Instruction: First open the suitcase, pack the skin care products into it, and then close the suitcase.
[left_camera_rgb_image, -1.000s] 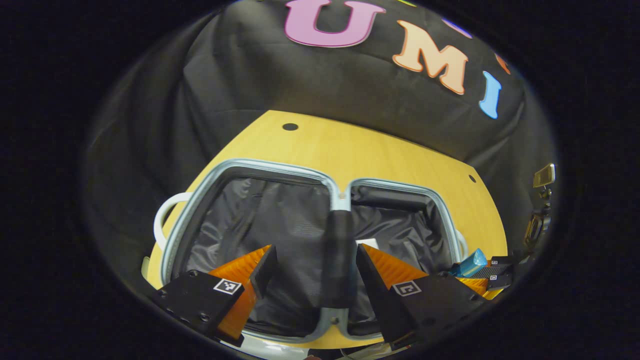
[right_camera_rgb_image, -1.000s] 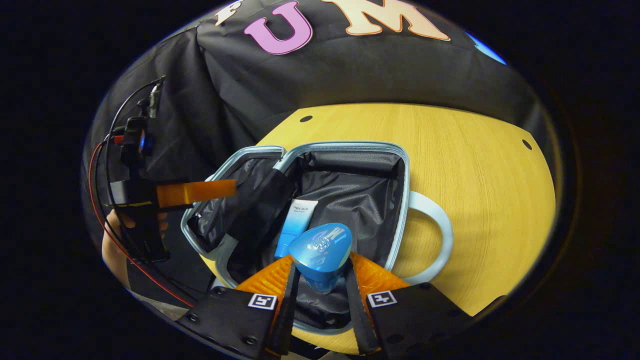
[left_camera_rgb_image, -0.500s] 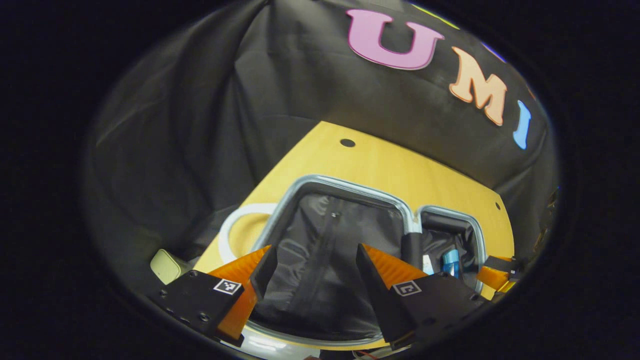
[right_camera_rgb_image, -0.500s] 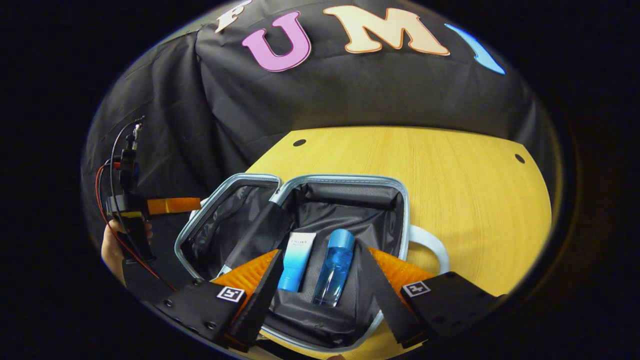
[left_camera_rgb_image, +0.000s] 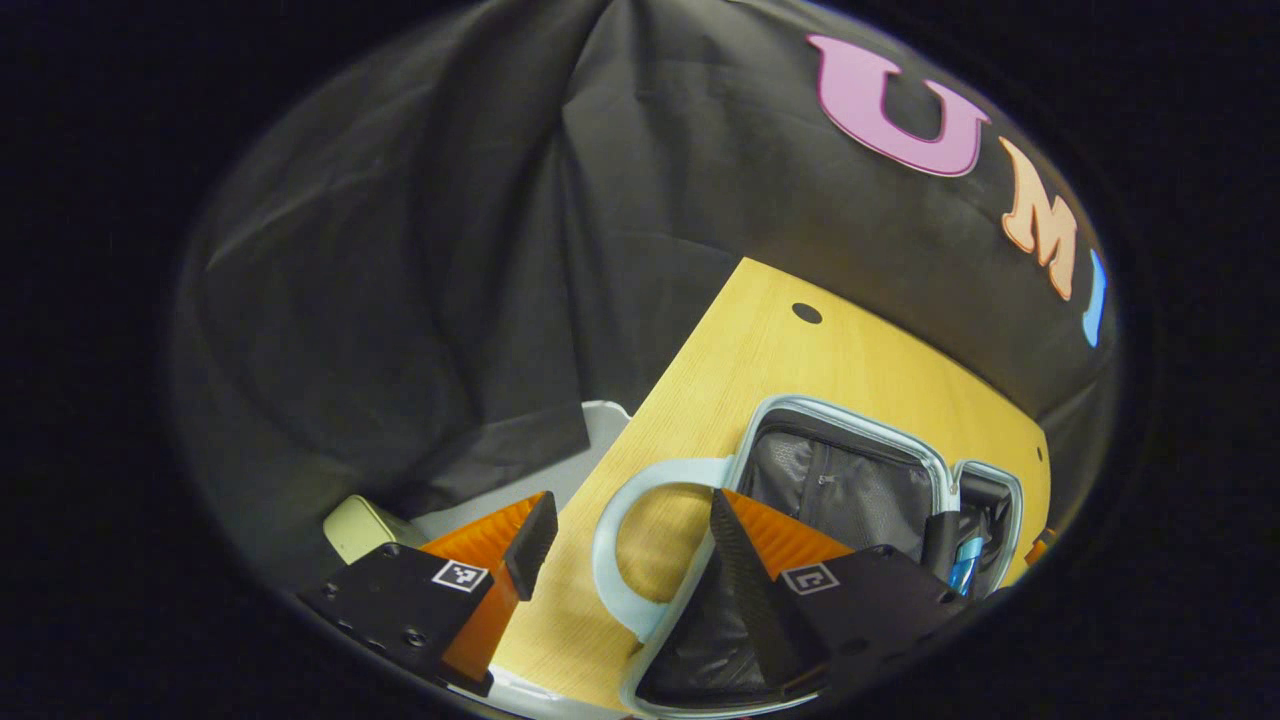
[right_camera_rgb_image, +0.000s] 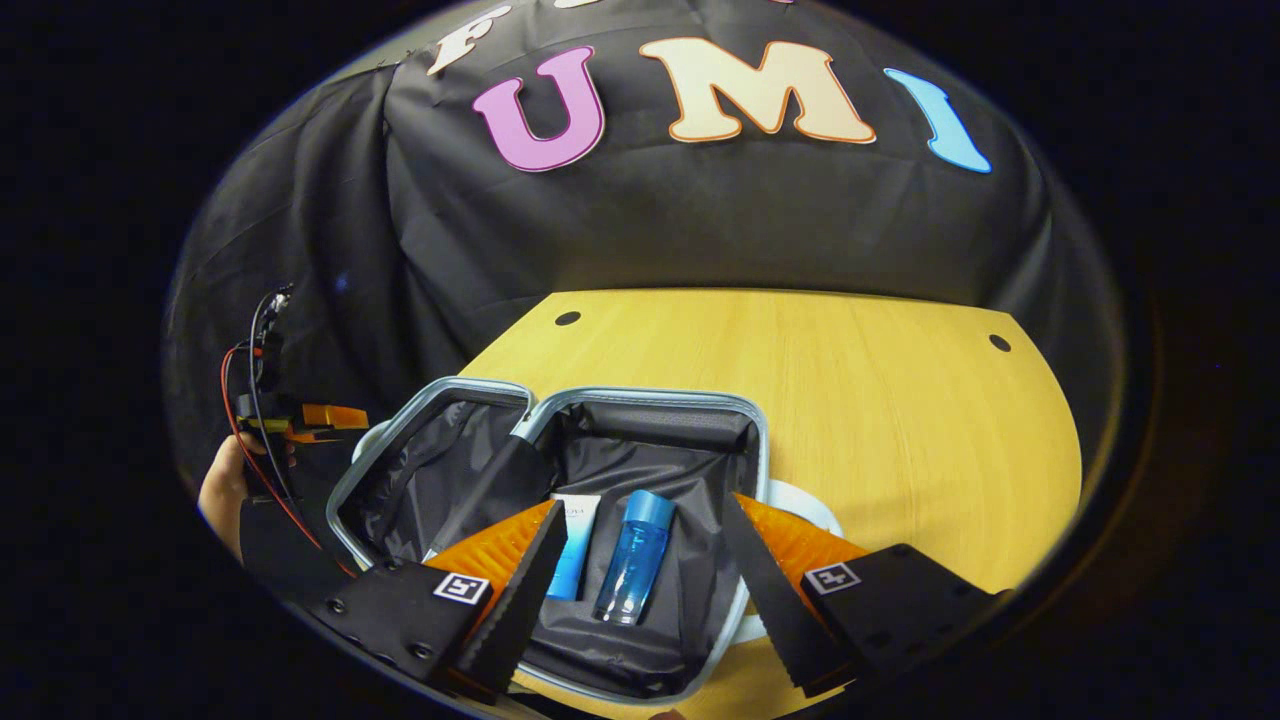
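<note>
The light blue suitcase (right_camera_rgb_image: 640, 396) lies open on the wooden table, both black-lined halves facing up. In its right half a white and blue tube (right_camera_rgb_image: 572, 545) and a blue bottle (right_camera_rgb_image: 632, 560) lie side by side. My right gripper (right_camera_rgb_image: 645, 525) hovers open just above and in front of them, holding nothing. In the left gripper view my left gripper (left_camera_rgb_image: 625, 522) is open over the suitcase's pale loop handle (left_camera_rgb_image: 612, 560), at the left end of the suitcase (left_camera_rgb_image: 845, 480). The blue bottle (left_camera_rgb_image: 965, 565) peeks out at the far right. A hand (right_camera_rgb_image: 215, 490) holds the left gripper (right_camera_rgb_image: 322, 415).
The yellow wooden table (right_camera_rgb_image: 850, 400) stretches bare behind and right of the suitcase, with small round holes near its back edge. Its left edge (left_camera_rgb_image: 690, 370) runs close to my left gripper. A beige object (left_camera_rgb_image: 355, 525) sits below that edge.
My right gripper opened and let go of the blue bottle, which now lies beside the tube, then drew back. My left gripper swung left from over the lining to the handle.
</note>
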